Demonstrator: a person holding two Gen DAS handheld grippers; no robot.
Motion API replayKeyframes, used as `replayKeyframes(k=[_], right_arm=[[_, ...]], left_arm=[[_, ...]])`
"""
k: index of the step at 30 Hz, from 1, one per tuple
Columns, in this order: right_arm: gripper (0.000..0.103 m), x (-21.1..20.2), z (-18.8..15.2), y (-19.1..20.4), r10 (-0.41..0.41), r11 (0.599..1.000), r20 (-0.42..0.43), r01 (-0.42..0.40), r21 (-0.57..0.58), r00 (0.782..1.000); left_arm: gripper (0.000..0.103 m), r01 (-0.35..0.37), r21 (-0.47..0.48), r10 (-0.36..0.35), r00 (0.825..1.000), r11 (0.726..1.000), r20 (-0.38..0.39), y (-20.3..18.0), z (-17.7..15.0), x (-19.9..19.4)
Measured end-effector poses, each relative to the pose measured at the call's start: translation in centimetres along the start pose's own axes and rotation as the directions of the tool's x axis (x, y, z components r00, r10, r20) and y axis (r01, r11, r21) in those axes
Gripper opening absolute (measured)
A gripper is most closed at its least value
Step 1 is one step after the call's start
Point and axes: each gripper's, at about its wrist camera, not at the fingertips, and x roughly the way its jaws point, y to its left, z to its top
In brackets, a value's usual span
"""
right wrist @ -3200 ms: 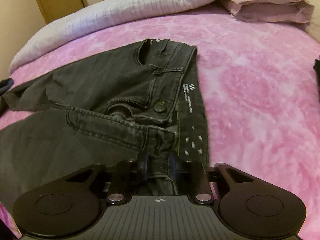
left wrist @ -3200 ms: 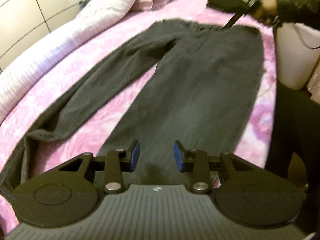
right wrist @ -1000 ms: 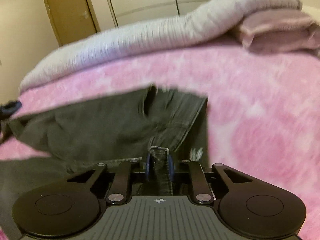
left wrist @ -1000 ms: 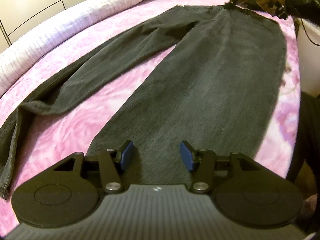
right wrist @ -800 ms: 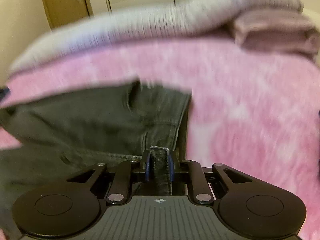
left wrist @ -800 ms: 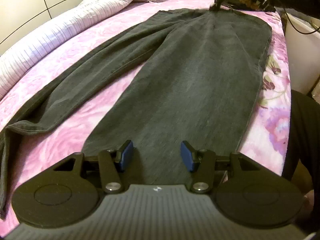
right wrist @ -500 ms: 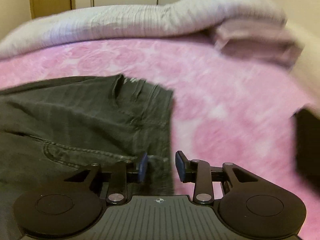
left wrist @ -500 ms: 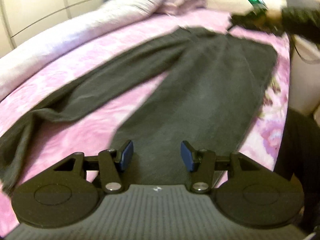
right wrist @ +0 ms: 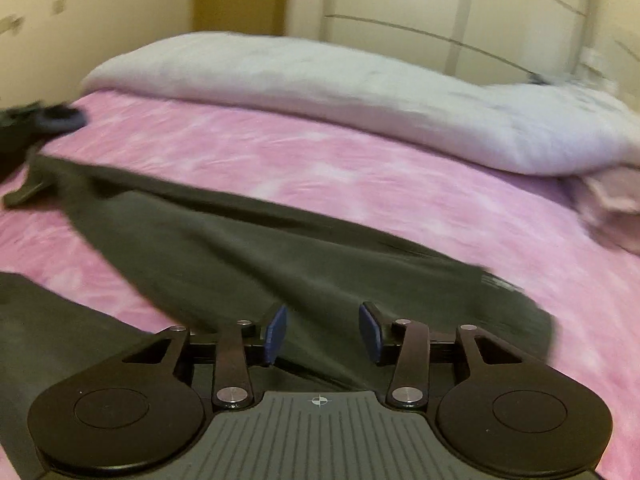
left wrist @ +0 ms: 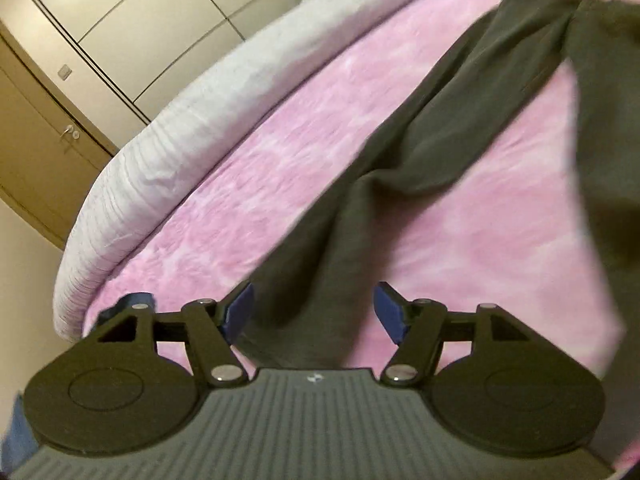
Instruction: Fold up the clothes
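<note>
Dark grey jeans [left wrist: 440, 128] lie spread on a pink bedspread [left wrist: 280, 168]. In the left wrist view, my left gripper [left wrist: 314, 312] hovers over the lower part of the far leg. Its jaws are opening, and the cloth lies below them without being pinched. In the right wrist view, my right gripper [right wrist: 322, 332] hangs above the upper part of that same leg [right wrist: 240, 256]. Its jaws are also opening, with nothing clamped between the blue pads [right wrist: 276, 332]. The near leg shows at the lower left of that view. Both views are blurred by motion.
A rolled pale grey duvet [right wrist: 320, 92] runs along the far side of the bed. Lilac pillows [right wrist: 612, 196] lie at its right end. Cream wardrobe doors [left wrist: 140, 20] and a brown door [left wrist: 40, 152] stand behind the bed.
My right gripper has let go of the jeans' waistband and swung left over the far leg. My left gripper has swung from the near leg to the far leg, and its jaws are wider.
</note>
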Motion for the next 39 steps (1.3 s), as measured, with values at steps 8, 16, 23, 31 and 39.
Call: replayKeyframes(k=[8, 16, 23, 31, 39], right_arm=[[0.048, 8.3, 3.5, 5.0, 0.067, 0.994, -0.053, -0.072, -0.085, 0.996], [0.048, 12.9, 4.2, 6.7, 0.076, 0.994, -0.074, -0.081, -0.071, 0.994], [0.049, 9.1, 2.3, 10.6, 0.073, 0.955, -0.049, -0.084, -0.284, 0.996], [0.049, 8.9, -2.4, 16.8, 0.009, 0.787, -0.062, -0.046, -0.615, 0.998], [0.001, 11.4, -1.9, 18.5, -0.033, 0.718, -0.031, 0.003, -0.696, 0.999]], left_arm=[[0.015, 0.132, 0.049, -0.12, 0.973, 0.99, -0.198, 6.4, -0.6, 11.3], [0.041, -0.19, -0.068, 0.179, 0.973, 0.979, -0.148, 11.9, 2.3, 13.8], [0.047, -0.096, 0.059, 0.098, 0.994, 0.994, -0.041, 7.2, 0.8, 8.3], [0.05, 0.031, 0.563, -0.007, 0.999, 0.826, -0.046, -4.3, -4.4, 7.6], [0.003, -0.075, 0.575, 0.118, 0.992, 0.815, -0.037, -3.9, -4.4, 9.0]])
